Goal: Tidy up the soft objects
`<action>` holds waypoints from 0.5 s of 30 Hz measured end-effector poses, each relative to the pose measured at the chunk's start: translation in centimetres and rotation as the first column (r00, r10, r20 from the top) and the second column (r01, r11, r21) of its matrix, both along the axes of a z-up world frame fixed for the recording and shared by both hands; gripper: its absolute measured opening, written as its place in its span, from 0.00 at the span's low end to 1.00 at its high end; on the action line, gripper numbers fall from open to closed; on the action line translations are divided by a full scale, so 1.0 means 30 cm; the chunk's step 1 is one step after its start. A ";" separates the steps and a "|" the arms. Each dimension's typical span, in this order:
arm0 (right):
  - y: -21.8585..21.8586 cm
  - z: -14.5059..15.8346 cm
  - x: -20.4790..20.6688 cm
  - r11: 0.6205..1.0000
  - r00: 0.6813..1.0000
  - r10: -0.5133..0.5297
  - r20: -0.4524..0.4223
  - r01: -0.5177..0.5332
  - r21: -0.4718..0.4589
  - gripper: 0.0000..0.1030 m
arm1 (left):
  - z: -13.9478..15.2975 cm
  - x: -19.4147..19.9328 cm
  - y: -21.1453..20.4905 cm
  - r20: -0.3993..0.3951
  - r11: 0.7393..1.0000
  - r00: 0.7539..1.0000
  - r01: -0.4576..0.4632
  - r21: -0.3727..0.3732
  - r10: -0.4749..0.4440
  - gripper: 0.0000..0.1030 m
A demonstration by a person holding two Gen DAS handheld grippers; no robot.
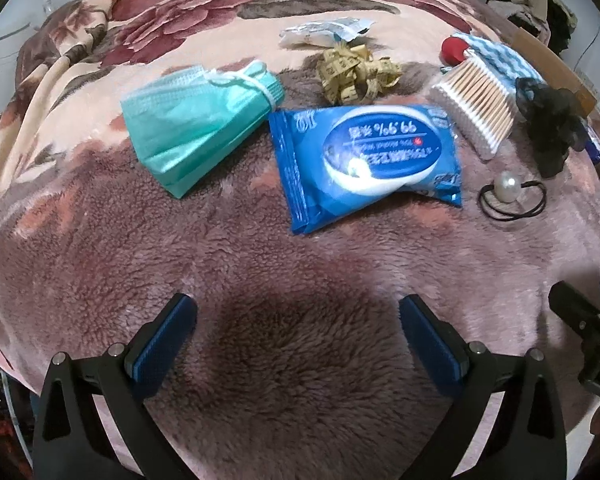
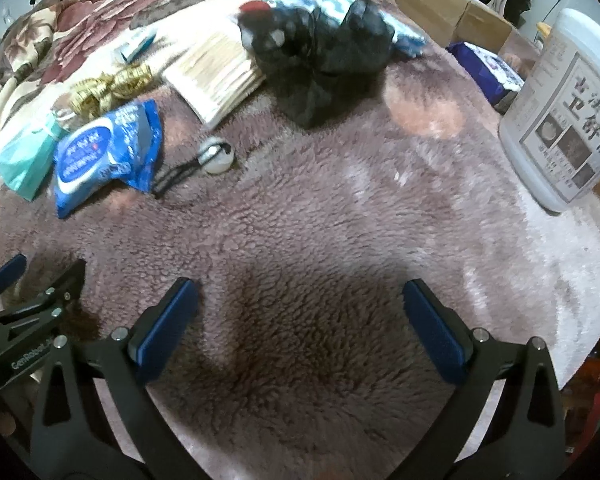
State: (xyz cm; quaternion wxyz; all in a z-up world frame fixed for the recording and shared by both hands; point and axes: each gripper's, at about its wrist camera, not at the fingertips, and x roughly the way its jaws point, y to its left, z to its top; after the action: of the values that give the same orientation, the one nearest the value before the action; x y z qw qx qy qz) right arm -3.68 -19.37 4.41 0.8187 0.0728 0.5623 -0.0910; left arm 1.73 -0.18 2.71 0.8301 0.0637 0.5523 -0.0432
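Observation:
On a fuzzy floral blanket [image 1: 260,280] lie a stack of green face masks [image 1: 196,120], a blue wet-wipes pack [image 1: 364,160], a yellow tape measure [image 1: 356,74], a pack of cotton swabs [image 1: 476,104], a black scrunchie [image 1: 552,128] and a pearl hair tie [image 1: 508,190]. My left gripper [image 1: 298,312] is open and empty, hovering short of the wipes. My right gripper [image 2: 300,296] is open and empty over bare blanket; the scrunchie [image 2: 324,52], hair tie [image 2: 216,156] and wipes pack [image 2: 108,152] lie beyond it.
A white labelled bottle [image 2: 560,120] stands at the right. Cardboard boxes [image 2: 452,12] and a blue packet [image 2: 488,72] sit behind it. A blue-white cloth [image 1: 500,56], a red cap [image 1: 454,50] and a white sachet [image 1: 324,32] lie farther back.

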 end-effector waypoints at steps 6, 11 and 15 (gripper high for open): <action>0.009 0.096 0.059 1.000 0.999 0.006 0.037 -0.006 -0.001 1.00 | 0.084 0.033 -0.012 0.039 1.000 0.999 0.022 -0.004 -0.022 1.00; 0.038 0.116 0.103 1.000 0.998 0.013 0.056 -0.013 0.005 1.00 | 0.116 0.044 -0.002 0.038 0.999 0.999 0.020 -0.036 -0.018 1.00; 0.031 0.126 0.087 1.000 0.998 0.010 0.062 -0.011 0.011 1.00 | 0.139 0.044 -0.002 0.049 0.999 0.999 0.019 -0.034 -0.017 1.00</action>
State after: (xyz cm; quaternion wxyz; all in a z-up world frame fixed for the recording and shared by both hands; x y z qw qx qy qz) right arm -1.09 -18.44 8.19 0.8359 0.0771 0.5374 -0.0812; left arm 3.06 -0.25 6.89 0.8438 0.0554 0.5305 -0.0588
